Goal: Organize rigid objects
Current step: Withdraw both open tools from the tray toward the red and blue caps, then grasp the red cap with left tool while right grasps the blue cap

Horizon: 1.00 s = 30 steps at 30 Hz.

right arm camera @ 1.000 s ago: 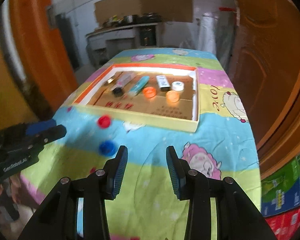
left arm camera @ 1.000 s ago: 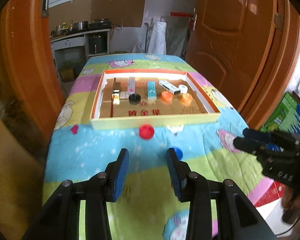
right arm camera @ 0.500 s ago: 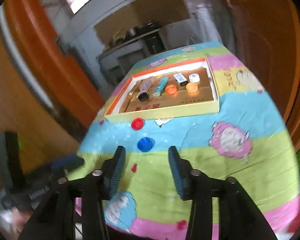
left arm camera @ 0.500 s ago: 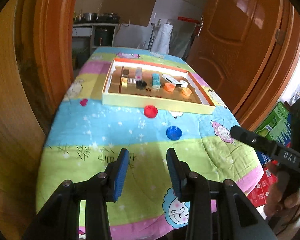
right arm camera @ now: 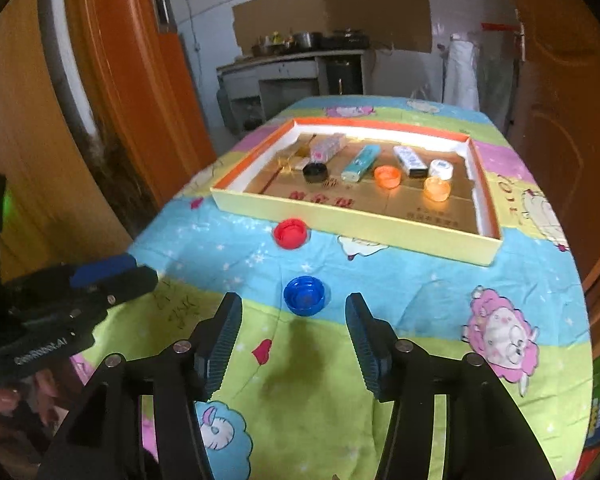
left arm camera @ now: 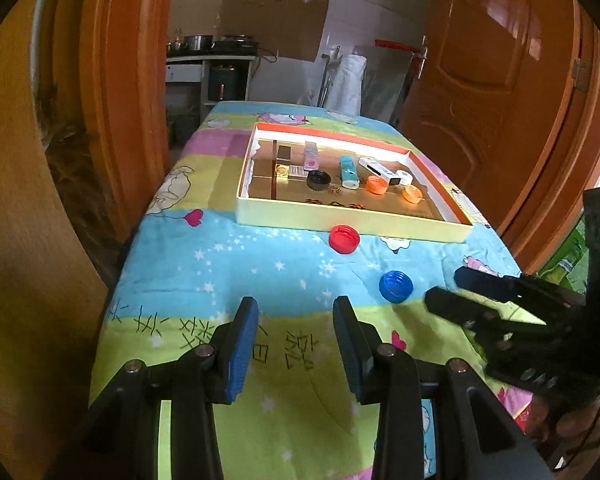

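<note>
Right wrist view: our right gripper (right arm camera: 294,338) is wide open and empty, with the blue cap (right arm camera: 304,295) at twelve o'clock. We think we grab it next, for the box (right arm camera: 352,224).

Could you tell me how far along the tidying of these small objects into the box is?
Mostly done: the box already holds several caps and small packs, including a black cap. Nothing is in hand; the left tool and right tool are both open and empty. Left: the blue cap, just ahead of the right tool, and the red cap on the cloth.
</note>
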{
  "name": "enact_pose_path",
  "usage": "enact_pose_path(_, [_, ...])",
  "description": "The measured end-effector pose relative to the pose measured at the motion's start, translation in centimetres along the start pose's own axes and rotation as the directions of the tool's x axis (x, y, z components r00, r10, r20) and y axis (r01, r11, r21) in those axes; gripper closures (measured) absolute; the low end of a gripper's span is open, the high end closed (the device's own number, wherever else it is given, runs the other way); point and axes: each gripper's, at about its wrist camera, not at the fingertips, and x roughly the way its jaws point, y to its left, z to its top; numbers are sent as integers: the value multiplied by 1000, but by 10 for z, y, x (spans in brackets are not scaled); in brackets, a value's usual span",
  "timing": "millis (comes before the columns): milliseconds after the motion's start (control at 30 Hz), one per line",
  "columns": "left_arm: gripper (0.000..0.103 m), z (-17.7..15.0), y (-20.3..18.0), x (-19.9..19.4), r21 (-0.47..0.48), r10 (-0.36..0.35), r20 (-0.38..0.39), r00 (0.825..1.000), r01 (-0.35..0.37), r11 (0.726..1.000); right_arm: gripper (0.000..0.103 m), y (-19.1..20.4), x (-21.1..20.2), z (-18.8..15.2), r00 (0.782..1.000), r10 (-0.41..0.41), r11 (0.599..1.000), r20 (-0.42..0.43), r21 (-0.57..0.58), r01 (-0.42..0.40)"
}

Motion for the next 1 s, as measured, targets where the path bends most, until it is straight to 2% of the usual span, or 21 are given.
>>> enact_pose_path(300, [64, 5, -3, 15, 22, 10, -12, 1000, -10, 1000, 47, 1, 46, 3, 993, -96, 995, -68, -37, 94])
enact_pose_path(633, [64, 14, -5, 31, 32, 6, -24, 1000, -6, 999, 48, 0, 66, 5, 987, -124, 991, -105, -54, 119])
enact_pose_path(667, [64, 15, -5, 33, 34, 6, -25, 1000, -5, 999, 50, 0, 67, 5, 987, -123, 992, -107, -53, 118])
enact_pose_path(800, [64, 19, -9, 40, 47, -1, -34, 999, 3, 999, 73, -2, 68, 4, 984, -146, 989, -101, -54, 141])
enact_pose_path(1000, [64, 31, -24, 58, 88, -52, -57, 997, 57, 995, 72, -8, 67, 4, 986, -134, 991, -95, -25, 132])
